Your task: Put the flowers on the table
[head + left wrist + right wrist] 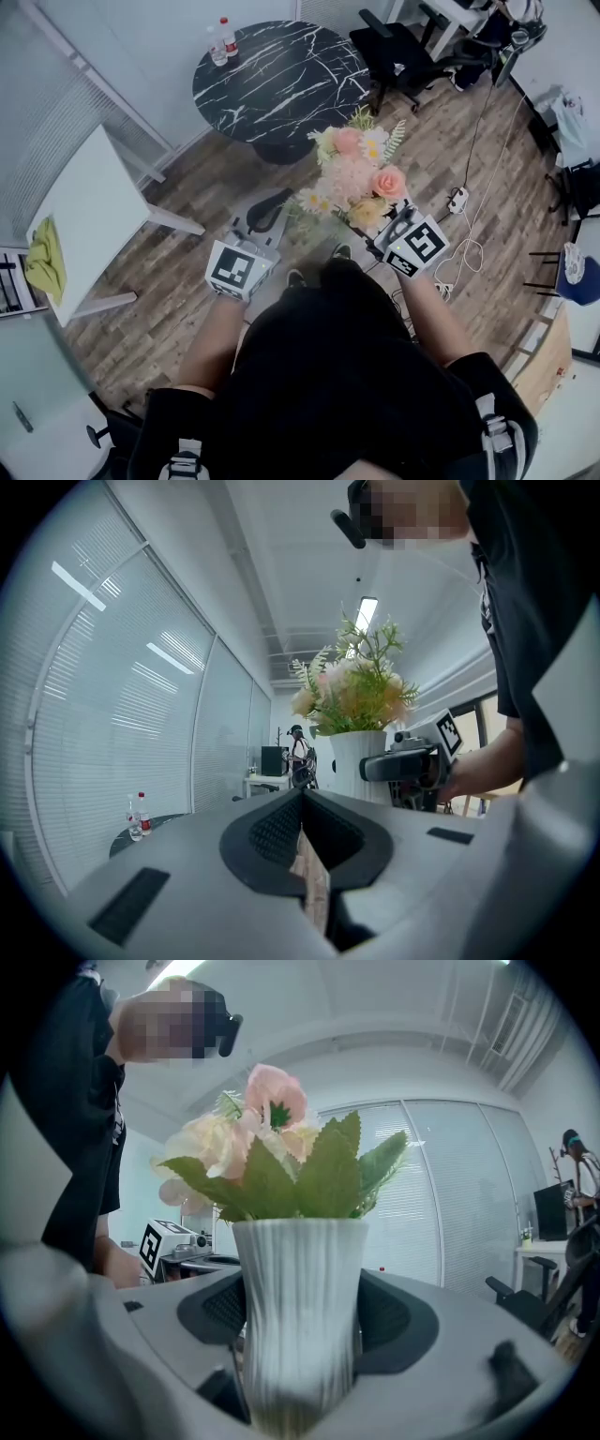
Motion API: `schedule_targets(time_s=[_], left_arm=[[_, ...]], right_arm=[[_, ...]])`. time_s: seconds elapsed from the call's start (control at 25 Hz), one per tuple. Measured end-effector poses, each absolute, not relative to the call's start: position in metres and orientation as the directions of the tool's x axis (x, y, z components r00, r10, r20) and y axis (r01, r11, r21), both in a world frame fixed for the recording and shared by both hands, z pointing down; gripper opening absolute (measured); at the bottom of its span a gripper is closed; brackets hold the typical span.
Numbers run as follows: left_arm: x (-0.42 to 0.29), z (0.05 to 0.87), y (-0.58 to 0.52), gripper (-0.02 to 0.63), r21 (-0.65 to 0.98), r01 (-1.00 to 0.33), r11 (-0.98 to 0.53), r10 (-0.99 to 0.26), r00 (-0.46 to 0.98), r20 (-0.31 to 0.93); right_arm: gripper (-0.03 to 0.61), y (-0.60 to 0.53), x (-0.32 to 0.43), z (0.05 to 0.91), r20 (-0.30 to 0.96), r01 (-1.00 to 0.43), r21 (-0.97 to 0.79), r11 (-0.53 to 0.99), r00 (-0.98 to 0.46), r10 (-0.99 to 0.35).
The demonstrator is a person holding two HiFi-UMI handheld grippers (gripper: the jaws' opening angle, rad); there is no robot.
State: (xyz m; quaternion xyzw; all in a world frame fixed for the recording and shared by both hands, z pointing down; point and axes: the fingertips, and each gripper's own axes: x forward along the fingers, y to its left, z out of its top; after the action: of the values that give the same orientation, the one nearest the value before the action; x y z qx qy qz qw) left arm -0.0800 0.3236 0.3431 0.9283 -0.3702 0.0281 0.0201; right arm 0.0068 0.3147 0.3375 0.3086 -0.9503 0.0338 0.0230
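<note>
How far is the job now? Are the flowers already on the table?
Not yet. Done: the right tongs grip the white vase of flowers, held above the floor. In hand: carrying it; the left tongs are shut, empty. Left: set the vase on the table, likely the black round table ahead, and release.

An office: a round black marble-top table [281,80] with water bottles [222,42] stands ahead of the left gripper [262,217]. Black swivel chairs [398,52] stand beyond the right gripper [392,223]. A white desk [89,216] and slatted blinds [122,714] lie to the left gripper's left.
</note>
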Motion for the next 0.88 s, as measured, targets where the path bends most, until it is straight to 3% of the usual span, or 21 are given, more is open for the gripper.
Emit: schedule_targets(time_s=[0.88], left_arm=[[-0.012,0.349,0.155,0.014,0.02,-0.737,-0.676,-0.732,0.674,0.097]], right_arm=[[0.341,0.137,0.077,0.348,0.067,-0.549,-0.06,0.834,-0.836,-0.545]])
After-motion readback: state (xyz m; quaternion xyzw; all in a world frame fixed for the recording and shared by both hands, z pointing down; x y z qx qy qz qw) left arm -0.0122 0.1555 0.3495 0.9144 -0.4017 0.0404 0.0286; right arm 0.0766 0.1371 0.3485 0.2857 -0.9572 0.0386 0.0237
